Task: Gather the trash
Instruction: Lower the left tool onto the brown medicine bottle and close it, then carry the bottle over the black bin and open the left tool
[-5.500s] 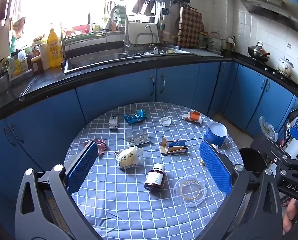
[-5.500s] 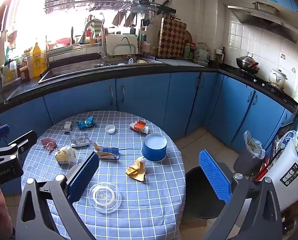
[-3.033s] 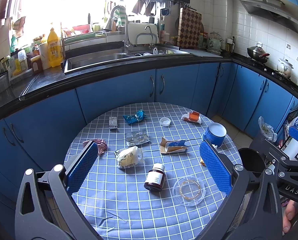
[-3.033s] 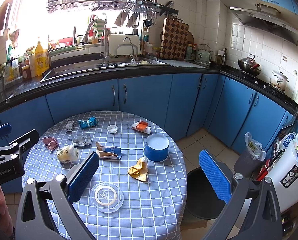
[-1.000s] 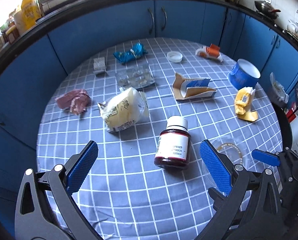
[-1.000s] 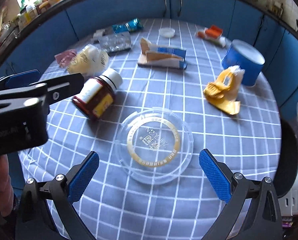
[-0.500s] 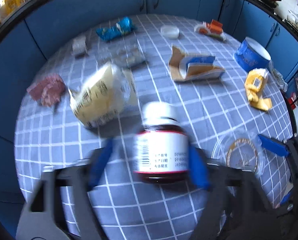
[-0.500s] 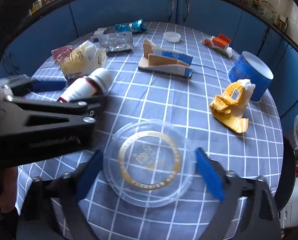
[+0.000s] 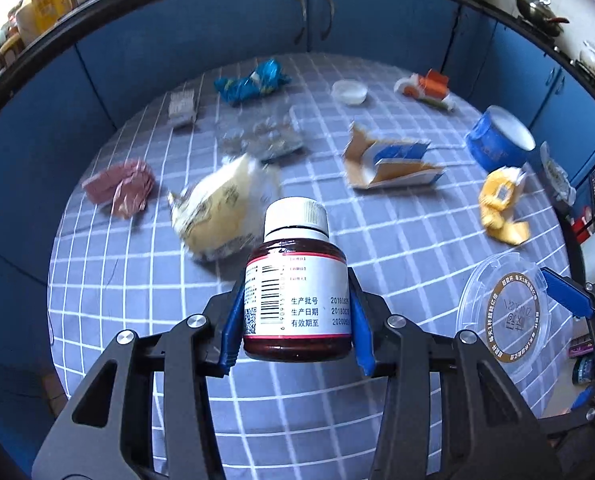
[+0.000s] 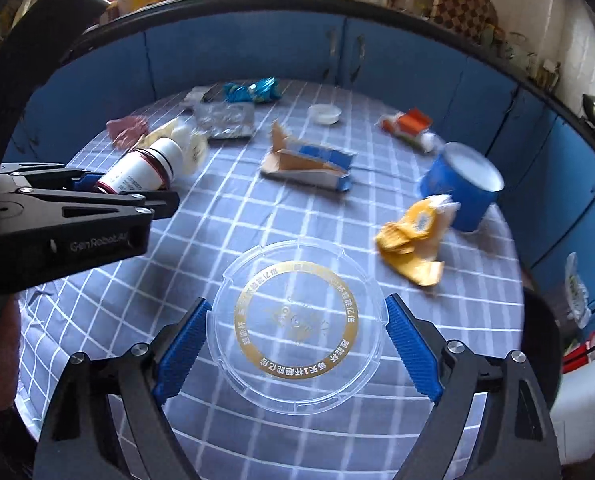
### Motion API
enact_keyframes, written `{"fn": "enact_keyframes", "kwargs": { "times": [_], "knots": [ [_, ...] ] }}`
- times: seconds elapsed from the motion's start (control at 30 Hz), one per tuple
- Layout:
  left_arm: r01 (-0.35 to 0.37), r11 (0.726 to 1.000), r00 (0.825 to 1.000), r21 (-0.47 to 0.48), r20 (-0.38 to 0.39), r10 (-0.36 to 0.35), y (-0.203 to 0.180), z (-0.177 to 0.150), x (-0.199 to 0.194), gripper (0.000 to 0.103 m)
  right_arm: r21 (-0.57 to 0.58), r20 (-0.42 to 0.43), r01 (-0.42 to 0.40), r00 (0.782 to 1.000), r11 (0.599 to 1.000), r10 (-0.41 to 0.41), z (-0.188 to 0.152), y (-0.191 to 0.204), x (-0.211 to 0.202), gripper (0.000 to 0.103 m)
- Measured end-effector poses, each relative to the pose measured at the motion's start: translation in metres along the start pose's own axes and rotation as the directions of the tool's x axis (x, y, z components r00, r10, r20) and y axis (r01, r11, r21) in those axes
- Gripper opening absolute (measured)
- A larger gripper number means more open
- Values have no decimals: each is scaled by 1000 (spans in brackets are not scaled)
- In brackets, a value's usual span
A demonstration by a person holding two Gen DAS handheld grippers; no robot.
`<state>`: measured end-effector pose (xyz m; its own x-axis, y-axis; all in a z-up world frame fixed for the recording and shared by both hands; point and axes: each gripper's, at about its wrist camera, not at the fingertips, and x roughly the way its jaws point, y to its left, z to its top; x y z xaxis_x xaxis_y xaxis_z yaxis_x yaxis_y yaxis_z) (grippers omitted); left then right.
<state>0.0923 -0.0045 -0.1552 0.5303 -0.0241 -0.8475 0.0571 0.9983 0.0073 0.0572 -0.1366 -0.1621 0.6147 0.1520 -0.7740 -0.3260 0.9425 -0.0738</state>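
Between the blue pads of the left gripper point(image 9: 297, 320), in the left wrist view, a brown medicine bottle point(image 9: 297, 300) with a white cap is now clamped; a second ago it lay on its side on the checked tablecloth point(image 9: 137, 300) with the jaws spread wide around it. The jaws are closing, and both pads are pressed against the labelled sides of the bottle, cap pointing away from the camera. A first piece of trash is thus judged secured. Off to the right, the clear round lid point(image 9: 505, 320) is seen tilted within the other tool's fingers. Across the right wrist view, the same clear round lid point(image 10: 297, 328) is bracketed by the right gripper point(image 10: 297, 344), whose jaws are set almost fully wide, one pad at each rim; a second ago they stood clear of it. Contact appears made, though firmness cannot be told. Further off, the yellow wrapper point(image 10: 409, 248) and blue tub point(image 10: 461, 192) remain uncollected.
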Motion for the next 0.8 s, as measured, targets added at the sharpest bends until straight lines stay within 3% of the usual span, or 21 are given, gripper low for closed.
{"fn": "enact_keyframes", "kwargs": {
  "times": [0.37,0.8],
  "knots": [
    [22,994,996,104,86,-32,-73,35,-16,46,151,69,93,992,984,-105,2,-85,-25,85],
    [101,961,984,257,114,-134,-194,77,-11,46,332,33,235,965,914,-260,-22,-207,-27,85]
  ]
}}
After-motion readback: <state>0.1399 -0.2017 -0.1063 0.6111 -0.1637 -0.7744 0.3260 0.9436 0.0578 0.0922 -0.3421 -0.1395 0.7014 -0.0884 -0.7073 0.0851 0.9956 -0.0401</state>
